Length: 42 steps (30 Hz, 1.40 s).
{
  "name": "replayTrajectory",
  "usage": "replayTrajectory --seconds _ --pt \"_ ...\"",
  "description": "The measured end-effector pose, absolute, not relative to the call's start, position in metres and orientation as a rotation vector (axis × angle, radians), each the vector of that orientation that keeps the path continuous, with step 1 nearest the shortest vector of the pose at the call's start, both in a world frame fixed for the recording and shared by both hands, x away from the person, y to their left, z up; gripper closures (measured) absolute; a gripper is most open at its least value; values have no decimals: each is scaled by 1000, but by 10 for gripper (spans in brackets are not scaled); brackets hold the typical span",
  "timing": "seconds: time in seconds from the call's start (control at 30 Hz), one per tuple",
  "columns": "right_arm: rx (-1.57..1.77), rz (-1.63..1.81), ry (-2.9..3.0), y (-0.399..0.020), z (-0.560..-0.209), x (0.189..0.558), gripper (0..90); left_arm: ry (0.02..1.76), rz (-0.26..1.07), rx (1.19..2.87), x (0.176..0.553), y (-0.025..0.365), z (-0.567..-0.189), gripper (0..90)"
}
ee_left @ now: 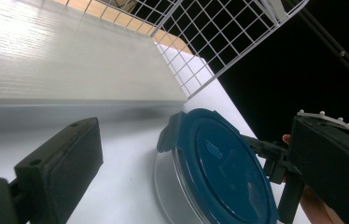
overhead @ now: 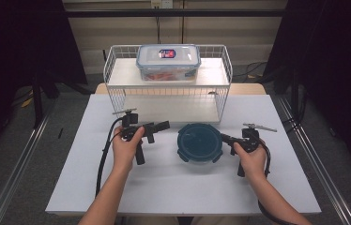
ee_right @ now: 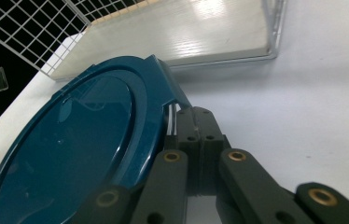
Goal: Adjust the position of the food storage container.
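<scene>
Right gripper (ee_right: 193,126): jaws closed, tips against side latch of round blue-lidded container (overhead: 200,142) on bench (overhead: 164,183); left gripper (overhead: 163,125) jaws wide, empty.

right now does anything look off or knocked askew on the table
Nothing stands out. The round blue-lidded container sits flat on the white table, lid on. The clear box rests squarely on top of the wire rack. No spills or damage show.
</scene>
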State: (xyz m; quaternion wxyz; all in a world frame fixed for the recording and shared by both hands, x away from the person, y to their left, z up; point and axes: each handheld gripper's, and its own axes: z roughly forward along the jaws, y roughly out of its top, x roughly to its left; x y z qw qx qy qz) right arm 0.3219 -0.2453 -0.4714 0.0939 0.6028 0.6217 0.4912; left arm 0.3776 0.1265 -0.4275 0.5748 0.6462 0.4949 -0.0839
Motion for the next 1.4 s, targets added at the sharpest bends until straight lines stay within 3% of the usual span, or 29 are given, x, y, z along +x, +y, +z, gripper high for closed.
replayTrajectory --seconds 1.03,1.17,1.4 --pt "1799 1534 1924 -213 -474 334 899 1209 -253 1495 367 142 -437 28" --pt "1824 1564 1867 -220 -471 333 789 1206 -256 1507 367 142 -438 28" --pt "1835 1632 1785 -232 -462 328 685 1218 -272 1508 366 139 -439 29"
